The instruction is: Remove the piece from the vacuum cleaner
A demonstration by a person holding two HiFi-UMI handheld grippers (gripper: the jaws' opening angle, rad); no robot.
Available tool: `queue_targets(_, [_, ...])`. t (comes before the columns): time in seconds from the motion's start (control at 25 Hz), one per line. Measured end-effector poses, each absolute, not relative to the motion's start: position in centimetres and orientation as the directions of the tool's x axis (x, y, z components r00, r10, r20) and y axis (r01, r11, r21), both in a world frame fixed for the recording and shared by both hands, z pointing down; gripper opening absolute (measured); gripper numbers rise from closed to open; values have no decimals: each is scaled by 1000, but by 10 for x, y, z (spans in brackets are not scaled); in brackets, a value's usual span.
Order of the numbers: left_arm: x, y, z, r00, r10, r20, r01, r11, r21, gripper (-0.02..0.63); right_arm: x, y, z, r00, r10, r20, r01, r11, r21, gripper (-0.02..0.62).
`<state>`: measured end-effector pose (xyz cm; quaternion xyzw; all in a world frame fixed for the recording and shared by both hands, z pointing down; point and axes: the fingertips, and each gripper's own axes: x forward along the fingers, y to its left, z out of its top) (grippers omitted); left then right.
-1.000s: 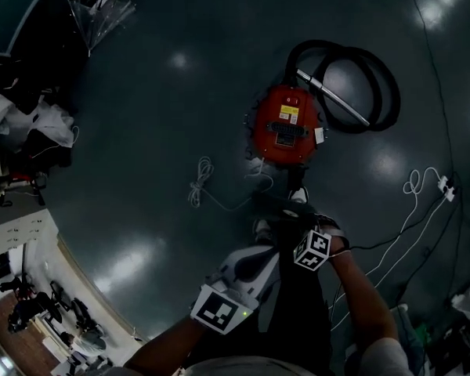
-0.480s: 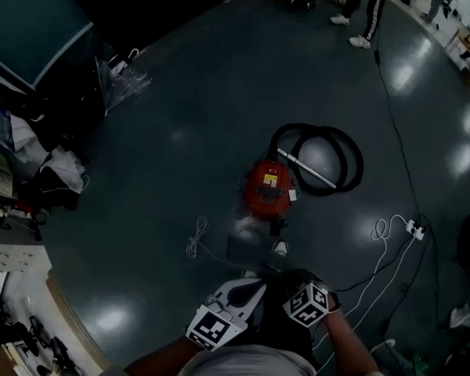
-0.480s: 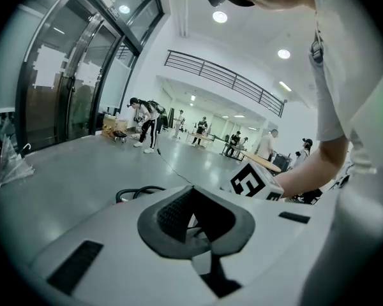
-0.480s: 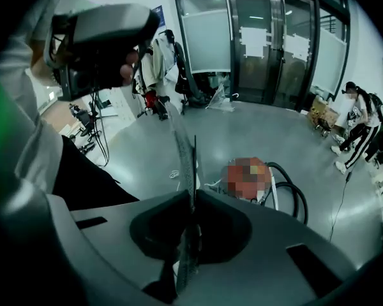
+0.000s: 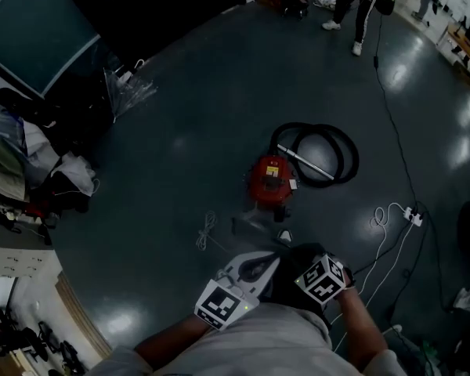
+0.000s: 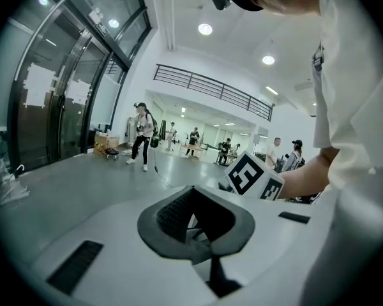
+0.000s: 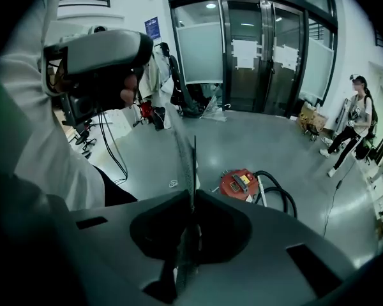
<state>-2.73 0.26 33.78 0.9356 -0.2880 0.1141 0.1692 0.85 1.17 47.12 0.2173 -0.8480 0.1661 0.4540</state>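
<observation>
Evidently the job is not yet begun: both grippers are idle, far from the machine.
The left gripper (image 6: 191, 217) and right gripper (image 7: 190, 171) are each closed on nothing and held by the person's body, likely because the red vacuum cleaner (image 5: 271, 180) sits well apart on the floor (image 5: 180, 92), its hose (image 5: 329, 151) coiled beside it.

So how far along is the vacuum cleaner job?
Barely begun, it seems. Done: nothing visible; the red vacuum cleaner sits on the floor, its hose coiled beside it. In hand: nothing; the right gripper is shut and empty, the left gripper shows nothing held, and both are far from the machine. Left: reaching it and pulling the piece off.
</observation>
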Motion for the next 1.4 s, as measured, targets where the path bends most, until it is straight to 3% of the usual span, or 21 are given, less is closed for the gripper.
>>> queue_targets(0.36, [-49,-5,348,764,-553,332,-637,-729,251,6,18,8,510,-415,-181,892,-419,908,-10,40])
queue_targets(1.4, [-31,0,340,800,-513,311,-591,-765,256,6,19,19,484,-426,-186,885,-399,917,0,40])
